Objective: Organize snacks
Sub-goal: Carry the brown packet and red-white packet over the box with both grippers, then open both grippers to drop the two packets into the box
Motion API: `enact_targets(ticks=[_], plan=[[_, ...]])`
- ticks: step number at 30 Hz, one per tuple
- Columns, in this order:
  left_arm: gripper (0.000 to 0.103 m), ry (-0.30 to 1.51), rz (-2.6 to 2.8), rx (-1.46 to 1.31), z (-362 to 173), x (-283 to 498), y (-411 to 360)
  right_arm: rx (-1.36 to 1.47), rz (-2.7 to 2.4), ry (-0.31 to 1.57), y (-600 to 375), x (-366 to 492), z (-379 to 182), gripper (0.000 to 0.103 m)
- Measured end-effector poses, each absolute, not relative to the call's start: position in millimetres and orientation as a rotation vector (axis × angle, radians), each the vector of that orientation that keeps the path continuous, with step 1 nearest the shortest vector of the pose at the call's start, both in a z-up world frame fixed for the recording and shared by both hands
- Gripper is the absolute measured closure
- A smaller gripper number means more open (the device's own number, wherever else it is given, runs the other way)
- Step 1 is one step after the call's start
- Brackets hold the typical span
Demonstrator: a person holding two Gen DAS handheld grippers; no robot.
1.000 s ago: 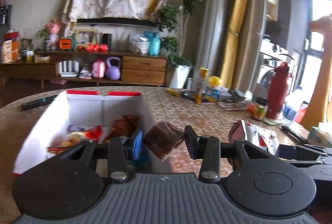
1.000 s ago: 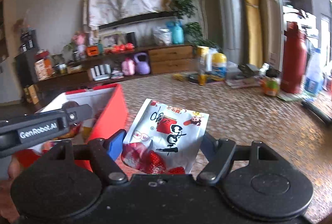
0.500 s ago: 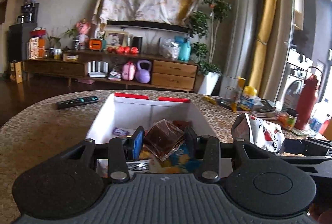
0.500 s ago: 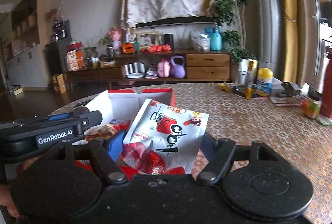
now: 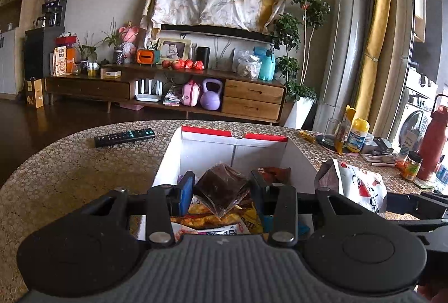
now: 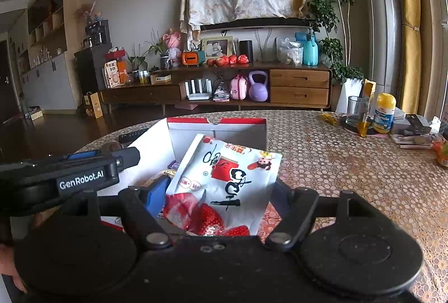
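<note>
My left gripper [image 5: 221, 188] is shut on a small brown snack packet [image 5: 222, 186] and holds it above the open red-and-white box [image 5: 233, 147], which holds several snack packs [image 5: 215, 220]. My right gripper [image 6: 217, 191] is shut on a white snack bag with red print [image 6: 226, 177] and holds it over the box's right side [image 6: 217, 132]. The bag also shows at the right in the left wrist view [image 5: 357, 184]. The left gripper's body shows at the left in the right wrist view [image 6: 70, 171].
The box sits on a round table with a patterned cloth [image 5: 70, 162]. A black remote [image 5: 124, 136] lies left of the box. A glass, a yellow bottle [image 6: 385, 113], books and a red flask [image 5: 432, 140] stand at the table's right.
Both grippers have swung left with their loads, from beside the box to above it. The brown packet now hangs over the snacks inside; the white bag has come over the box's right side.
</note>
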State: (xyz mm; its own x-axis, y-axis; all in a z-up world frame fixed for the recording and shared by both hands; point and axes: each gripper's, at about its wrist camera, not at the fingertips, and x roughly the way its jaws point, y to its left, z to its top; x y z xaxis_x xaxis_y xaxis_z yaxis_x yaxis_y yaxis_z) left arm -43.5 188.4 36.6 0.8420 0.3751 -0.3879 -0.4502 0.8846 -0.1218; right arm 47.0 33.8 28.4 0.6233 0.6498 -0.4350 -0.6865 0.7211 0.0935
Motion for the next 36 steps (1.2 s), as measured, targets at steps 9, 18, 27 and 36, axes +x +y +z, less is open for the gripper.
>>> enact_targets(ticks=[9,18,27,36], plan=[[0.063,0.406,0.417,-0.199,42,-20,212,-0.105,0.763,0.482,46,54,23,0.03],[0.062,0.51,0.343,-0.215,54,23,244,-0.148,0.784,0.493,64,63,26,0.03],[0.062,0.64,0.298,-0.114,58,86,258,-0.206,0.808,0.56,86,86,28,0.03],[0.062,0.812,0.274,-0.117,28,144,275,-0.241,0.806,0.626,104,102,23,0.03]])
